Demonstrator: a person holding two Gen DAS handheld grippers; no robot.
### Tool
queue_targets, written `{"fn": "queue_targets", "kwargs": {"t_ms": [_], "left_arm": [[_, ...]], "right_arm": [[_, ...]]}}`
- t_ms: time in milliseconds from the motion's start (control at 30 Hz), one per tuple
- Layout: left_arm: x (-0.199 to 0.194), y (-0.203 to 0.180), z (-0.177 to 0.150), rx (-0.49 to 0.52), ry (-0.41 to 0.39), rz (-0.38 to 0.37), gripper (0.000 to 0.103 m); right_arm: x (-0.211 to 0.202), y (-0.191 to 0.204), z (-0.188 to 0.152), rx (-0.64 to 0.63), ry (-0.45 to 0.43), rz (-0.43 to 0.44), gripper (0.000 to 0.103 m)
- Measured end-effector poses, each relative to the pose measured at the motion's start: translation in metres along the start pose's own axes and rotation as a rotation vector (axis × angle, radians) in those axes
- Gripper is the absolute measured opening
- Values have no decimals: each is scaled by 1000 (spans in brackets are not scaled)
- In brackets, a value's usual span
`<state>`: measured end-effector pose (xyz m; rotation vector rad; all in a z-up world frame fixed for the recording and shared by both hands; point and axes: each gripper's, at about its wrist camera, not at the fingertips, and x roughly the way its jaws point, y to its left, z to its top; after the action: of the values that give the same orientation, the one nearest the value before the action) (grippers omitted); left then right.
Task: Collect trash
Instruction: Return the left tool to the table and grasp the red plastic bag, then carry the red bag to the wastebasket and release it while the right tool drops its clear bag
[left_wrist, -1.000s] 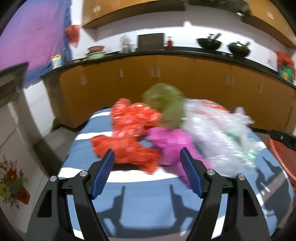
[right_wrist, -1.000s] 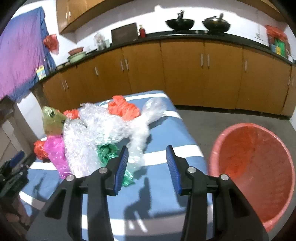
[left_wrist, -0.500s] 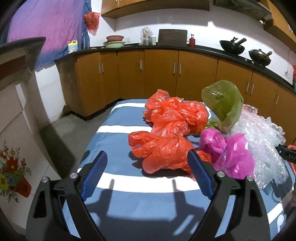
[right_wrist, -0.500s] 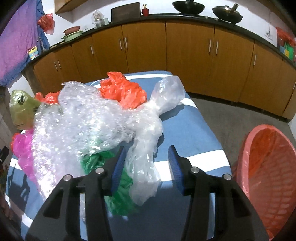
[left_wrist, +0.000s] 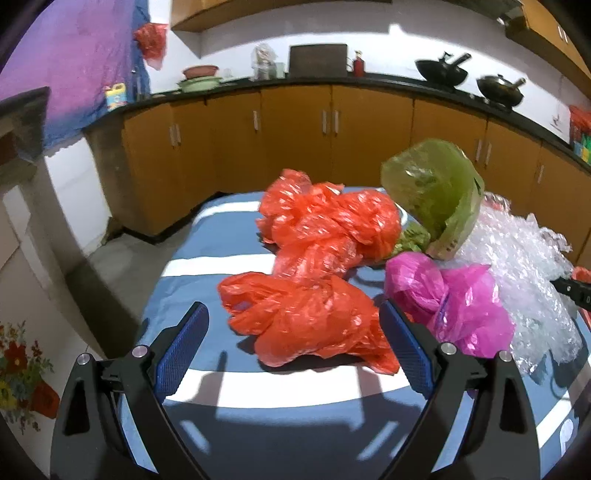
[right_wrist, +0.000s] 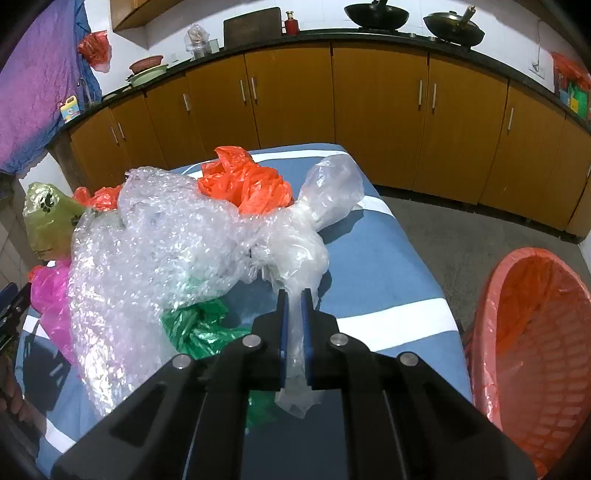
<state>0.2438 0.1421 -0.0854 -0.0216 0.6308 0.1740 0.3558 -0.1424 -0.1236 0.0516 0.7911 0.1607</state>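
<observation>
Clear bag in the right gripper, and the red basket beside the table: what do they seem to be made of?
The clear crumpled bag looks like thin glossy plastic film: translucent, wrinkled, pinched flat by the right gripper. The red-orange basket looks like moulded matte plastic with a woven lattice wall, probably rigid.

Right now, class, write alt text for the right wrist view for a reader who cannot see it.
The right claw is shut on a clear plastic bag that trails from a pile of bubble wrap and coloured bags on a blue striped table. An orange basket stands to the right.
</observation>
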Motion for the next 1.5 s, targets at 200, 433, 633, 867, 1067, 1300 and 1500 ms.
{"fn": "queue_targets", "kwargs": {"t_ms": [200,433,633,867,1067,1300,1500], "left_arm": [[18,1,1,-7,88,-56,88],[28,5,0,-22,147,-128,61],[25,6,1,-24,137,-139,47],[11,10,-4,-33,109,-122,44],[-11,22,-4,-76,73,-112,43],[-49,11,9,-88,3,-154,43],[-80,-19,19,-63,-55,-224,43]], "right_arm": [[-3,-3,-2,5,6,-6,9],[-6,-5,-4,7,8,-10,9],[-9,-7,-6,9,6,-16,8],[-20,-12,-9,12,-4,-17,8],[-41,-17,-14,16,-25,-11,8],[-70,-21,-19,27,-59,-2,8],[-102,-30,-22,44,-102,7,8]]}}
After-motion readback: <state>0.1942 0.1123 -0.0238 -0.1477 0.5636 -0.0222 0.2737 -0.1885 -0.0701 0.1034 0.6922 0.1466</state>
